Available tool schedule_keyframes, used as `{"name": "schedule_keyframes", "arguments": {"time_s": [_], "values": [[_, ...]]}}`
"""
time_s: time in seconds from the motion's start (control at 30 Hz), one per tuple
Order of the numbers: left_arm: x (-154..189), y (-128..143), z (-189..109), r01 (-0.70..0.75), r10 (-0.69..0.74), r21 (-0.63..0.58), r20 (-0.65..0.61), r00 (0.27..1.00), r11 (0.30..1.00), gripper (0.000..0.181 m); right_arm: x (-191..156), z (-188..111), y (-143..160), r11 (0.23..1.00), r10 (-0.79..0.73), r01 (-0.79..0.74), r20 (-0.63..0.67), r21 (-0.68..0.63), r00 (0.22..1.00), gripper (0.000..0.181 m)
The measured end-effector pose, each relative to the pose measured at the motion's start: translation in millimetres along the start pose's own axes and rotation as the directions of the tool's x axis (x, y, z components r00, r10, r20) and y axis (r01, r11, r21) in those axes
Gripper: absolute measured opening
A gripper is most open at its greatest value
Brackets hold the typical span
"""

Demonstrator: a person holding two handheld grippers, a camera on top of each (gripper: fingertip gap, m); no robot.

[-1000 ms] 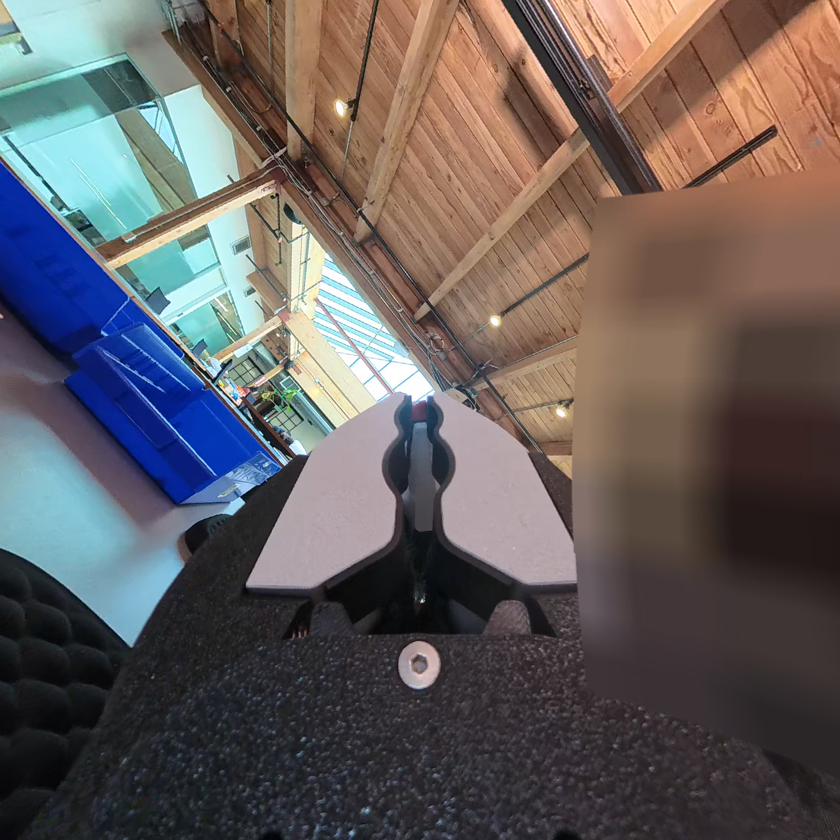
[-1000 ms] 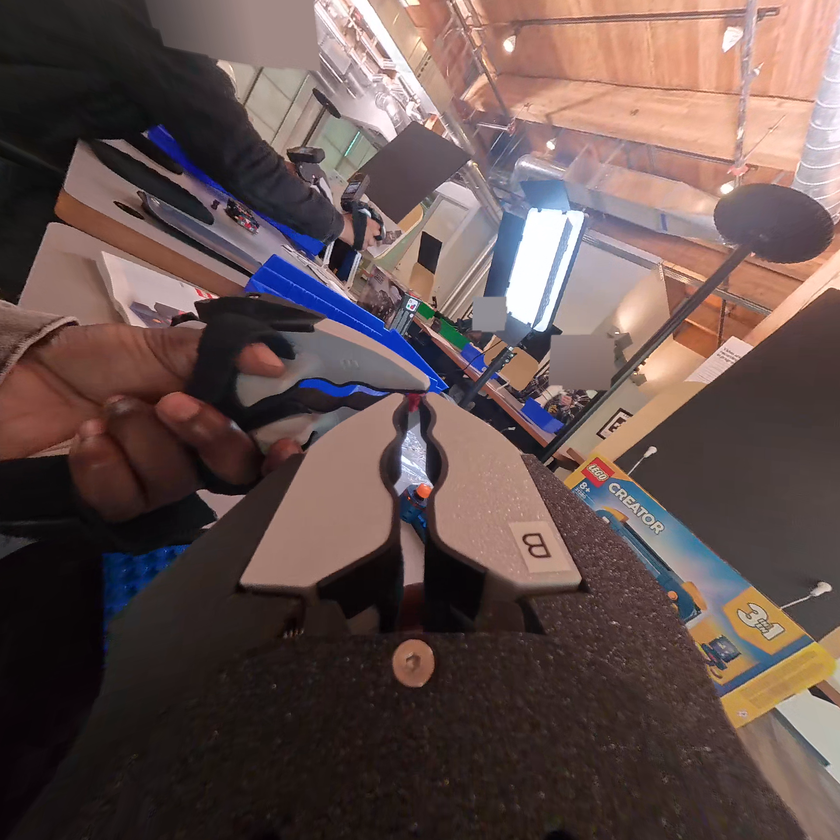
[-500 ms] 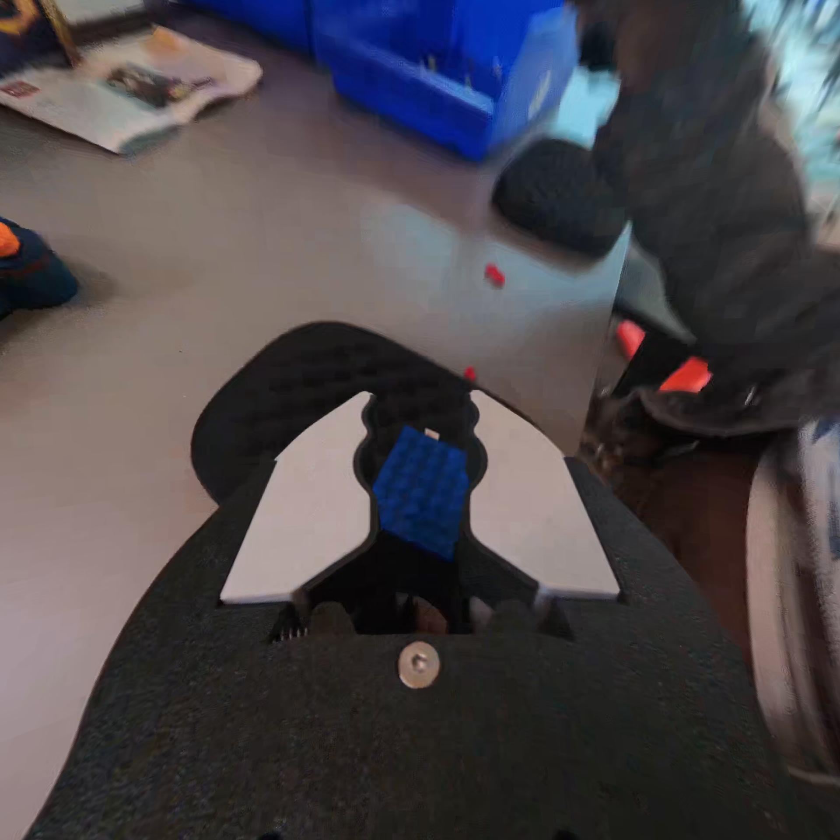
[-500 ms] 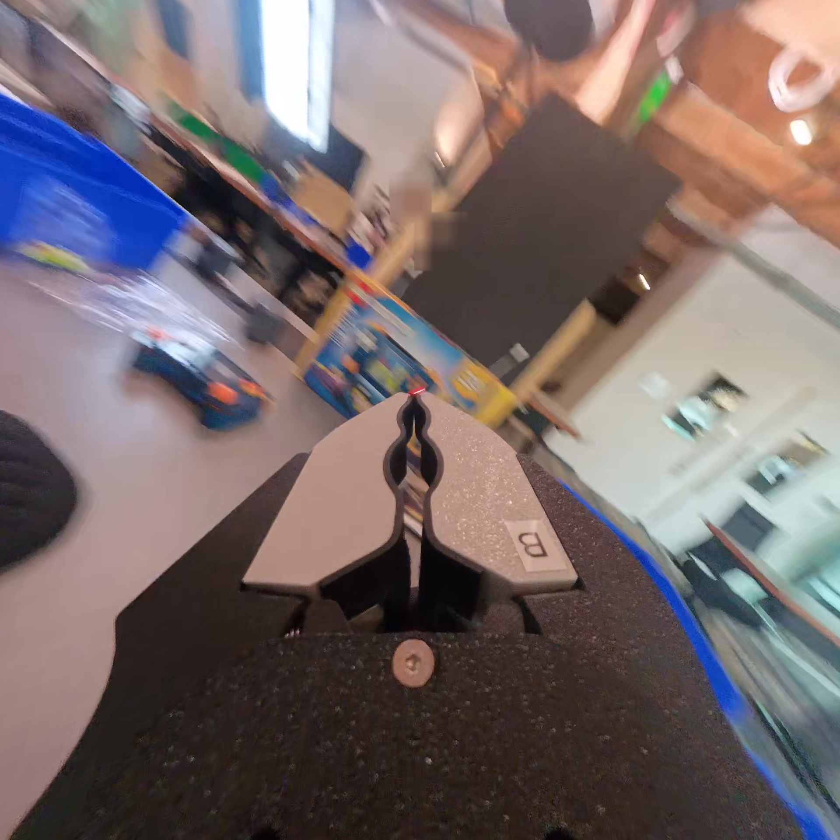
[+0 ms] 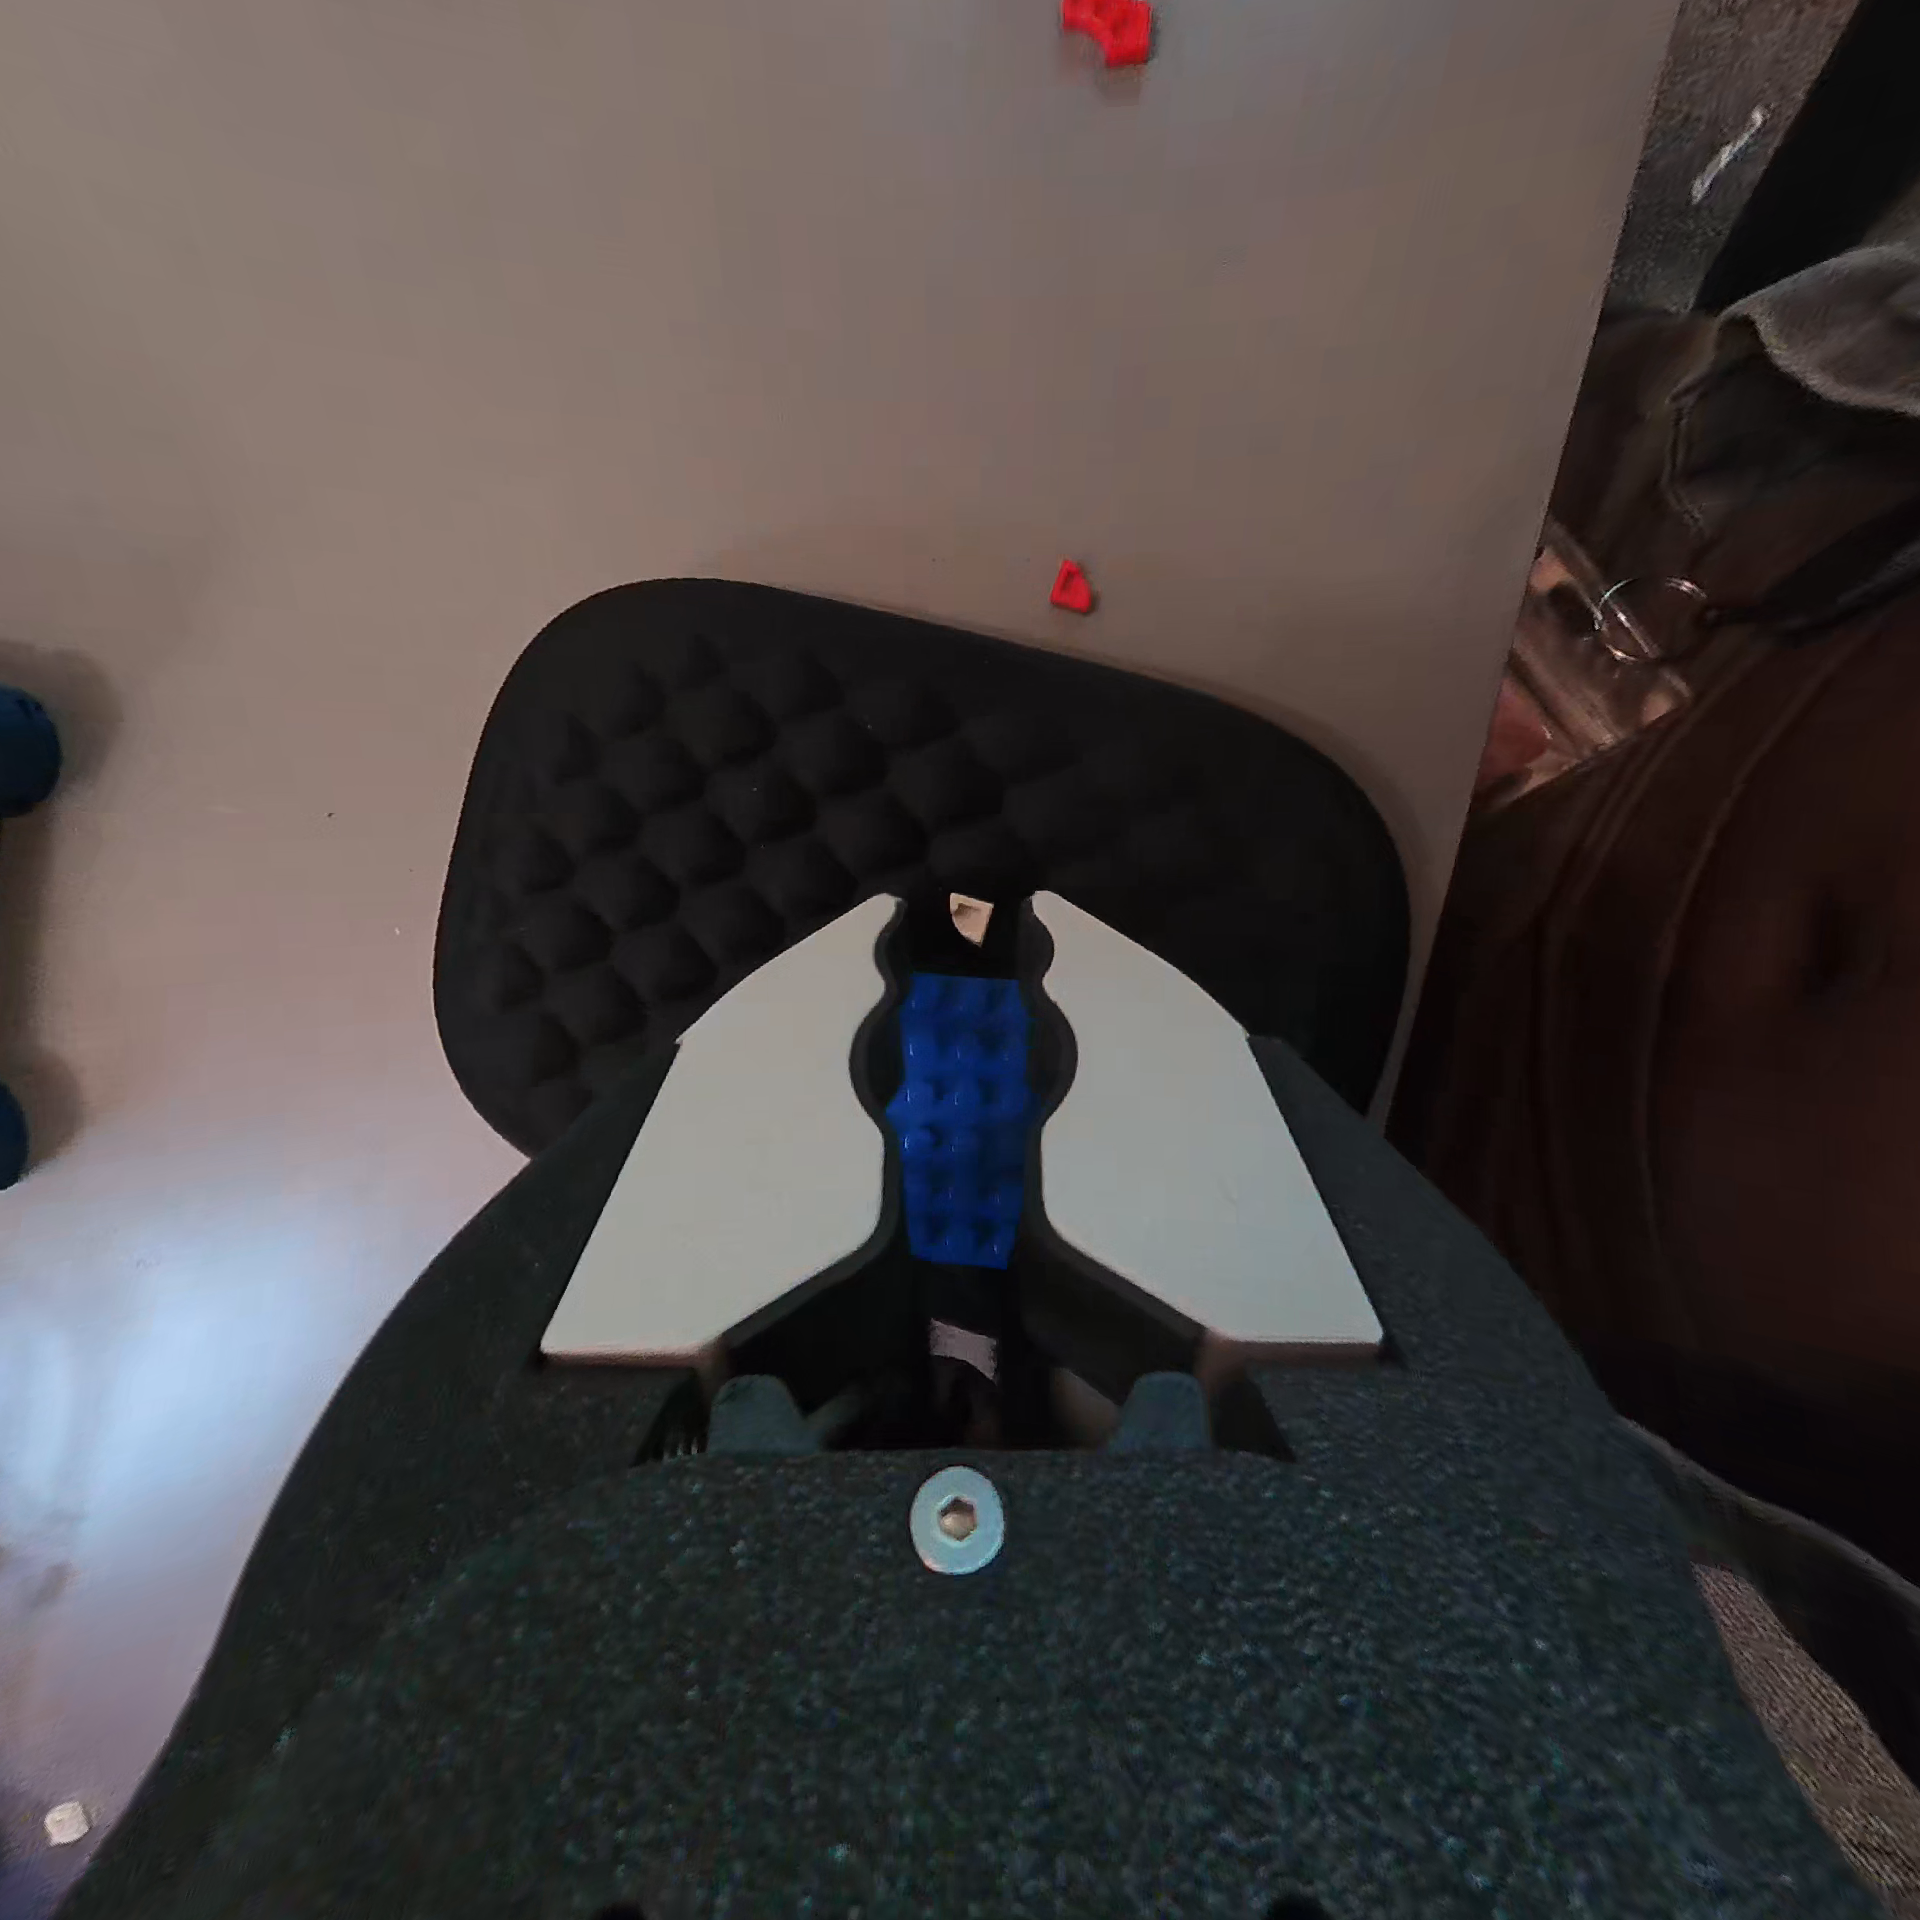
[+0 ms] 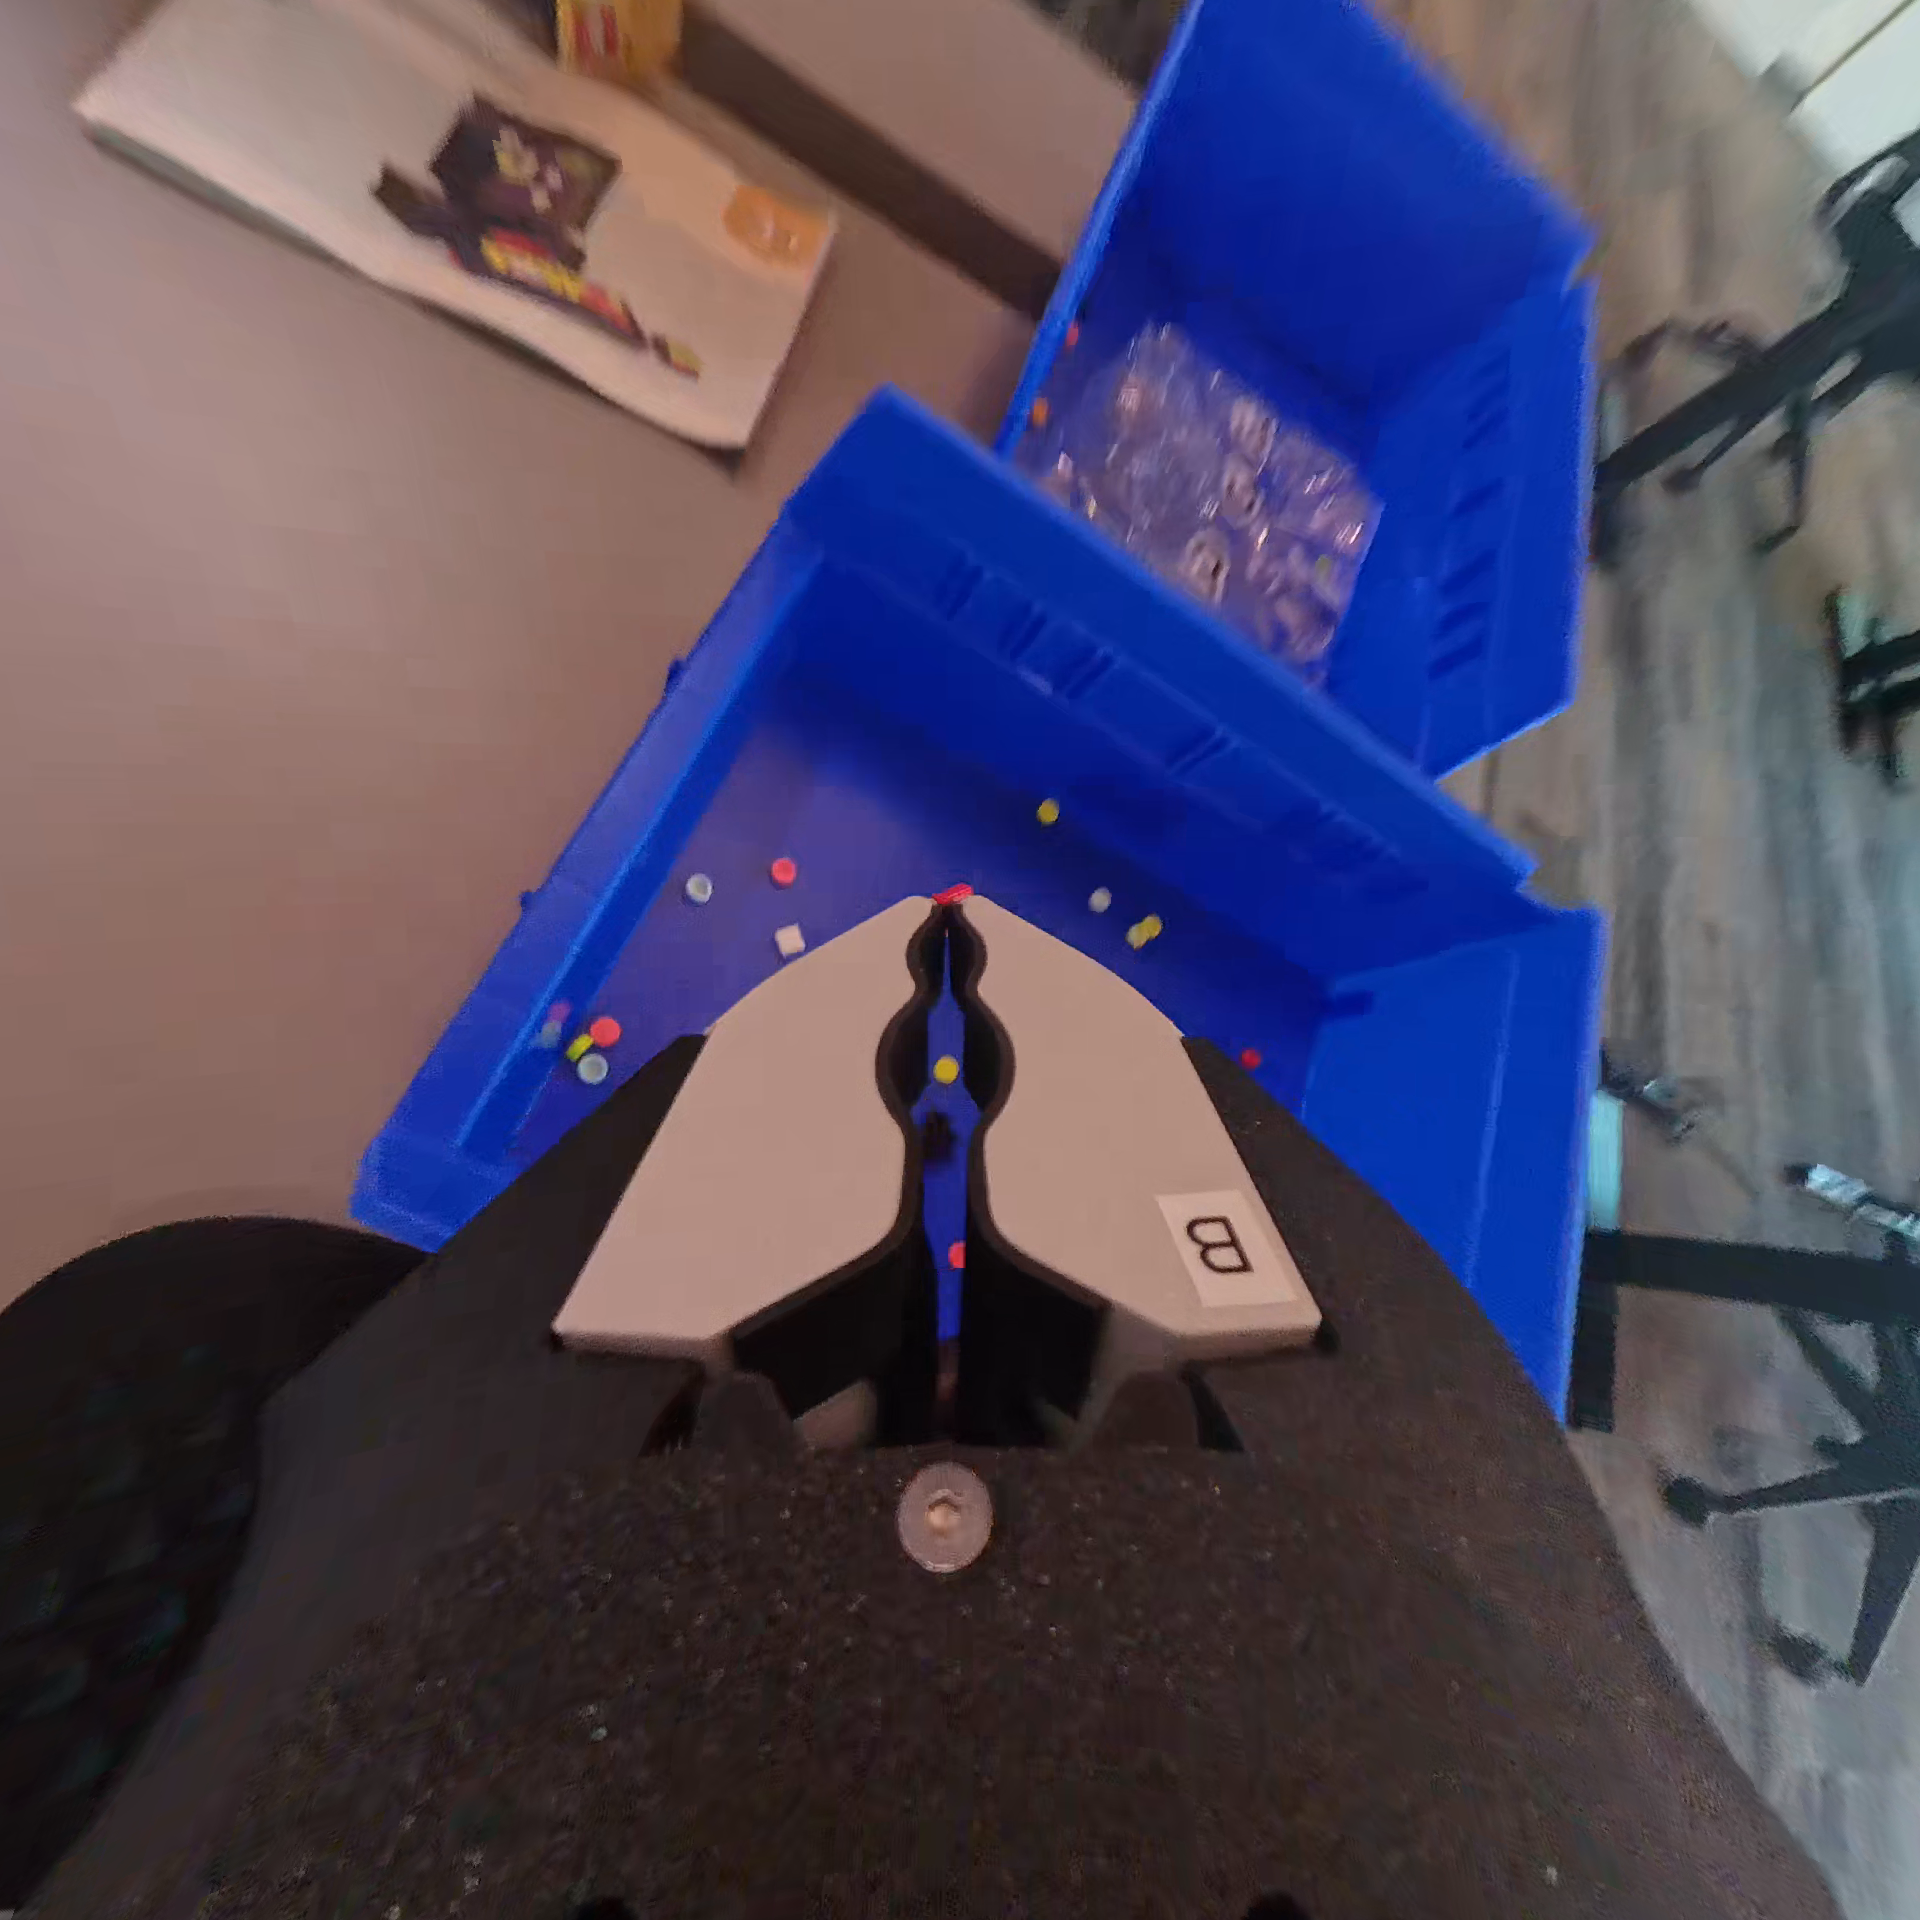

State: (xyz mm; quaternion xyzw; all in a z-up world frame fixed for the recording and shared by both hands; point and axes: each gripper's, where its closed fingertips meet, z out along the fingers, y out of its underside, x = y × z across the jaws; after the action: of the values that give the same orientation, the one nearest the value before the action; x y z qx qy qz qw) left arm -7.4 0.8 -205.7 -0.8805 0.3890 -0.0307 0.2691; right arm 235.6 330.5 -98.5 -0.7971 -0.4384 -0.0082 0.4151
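Note:
My left gripper (image 5: 971, 902) points down over a black foam pad (image 5: 727, 810) on the grey table. It is shut on a blue studded plate (image 5: 961, 1122), which fills the gap between the grey fingers. A small whitish piece (image 5: 969, 921) shows just past the plate, at the fingertips. My right gripper (image 6: 948, 908) is shut on a tiny red piece (image 6: 952, 891) at its very tip. It hovers over the nearer blue bin (image 6: 644, 790), whose floor holds several small round pieces in red, yellow and grey.
Two small red pieces (image 5: 1070, 587) (image 5: 1107, 21) lie on the table beyond the pad. A person in dark clothes (image 5: 1714, 1039) is at the right. A second blue bin (image 6: 1351, 208) holds clear bags. A booklet (image 6: 468, 208) lies at the far left. Chair legs (image 6: 1818, 1455) stand on the floor. My hands' fingertips stand some 40 cm from each other.
Both grippers have swung down from pointing at the ceiling and room to pointing at the table. The blue plate now shows between the left fingers. The right gripper moved over the near bin, still pinching the red piece.

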Motion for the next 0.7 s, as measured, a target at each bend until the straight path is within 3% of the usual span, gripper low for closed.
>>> {"name": "schedule_keyframes", "arguments": {"time_s": [0.13,0.37,0.47,0.5,0.53,0.6,0.63,0.67,0.7], "values": [[1,1,1,0.025,-0.025,-0.002,-0.036,0.999,1.0,0.011,-1,17,18,0.993,0.085,-0.081,0.05,-0.084,0.995,0.022],[-2,-3,-3,0.069,-0.067,0.07,-0.035,0.997,0.995,0.007,5,12,6,0.997,0.083,-0.083,0.0,0.009,0.997,0.048],[-12,-27,-18,0.185,-0.176,0.305,-0.057,0.983,0.934,0.007,-24,-10,-30,0.967,-0.036,0.013,0.09,0.254,0.995,0.05],[-18,-41,-31,0.27,-0.246,0.442,-0.112,0.963,0.855,0.007,-48,-25,-48,0.92,-0.127,0.057,0.158,0.388,0.979,0.05],[-24,-54,-48,0.379,-0.318,0.572,-0.208,0.925,0.727,0.007,-78,-44,-64,0.844,-0.239,0.095,0.213,0.527,0.947,0.048],[-38,-72,-89,0.622,-0.373,0.703,-0.506,0.778,0.345,0.006,-145,-90,-83,0.617,-0.472,0.139,0.223,0.774,0.853,0.043],[-47,-73,-108,0.732,-0.348,0.669,-0.661,0.665,0.128,0.006,-178,-112,-88,0.487,-0.558,0.14,0.184,0.862,0.809,0.038],[-51,-72,-124,0.814,-0.266,0.579,-0.792,0.549,-0.043,0.006,-209,-132,-90,0.366,-0.611,0.124,0.138,0.923,0.78,0.034],[-54,-69,-132,0.866,-0.188,0.473,-0.877,0.443,-0.165,0.006,-236,-149,-92,0.273,-0.626,0.085,0.11,0.958,0.772,0.031]]}}
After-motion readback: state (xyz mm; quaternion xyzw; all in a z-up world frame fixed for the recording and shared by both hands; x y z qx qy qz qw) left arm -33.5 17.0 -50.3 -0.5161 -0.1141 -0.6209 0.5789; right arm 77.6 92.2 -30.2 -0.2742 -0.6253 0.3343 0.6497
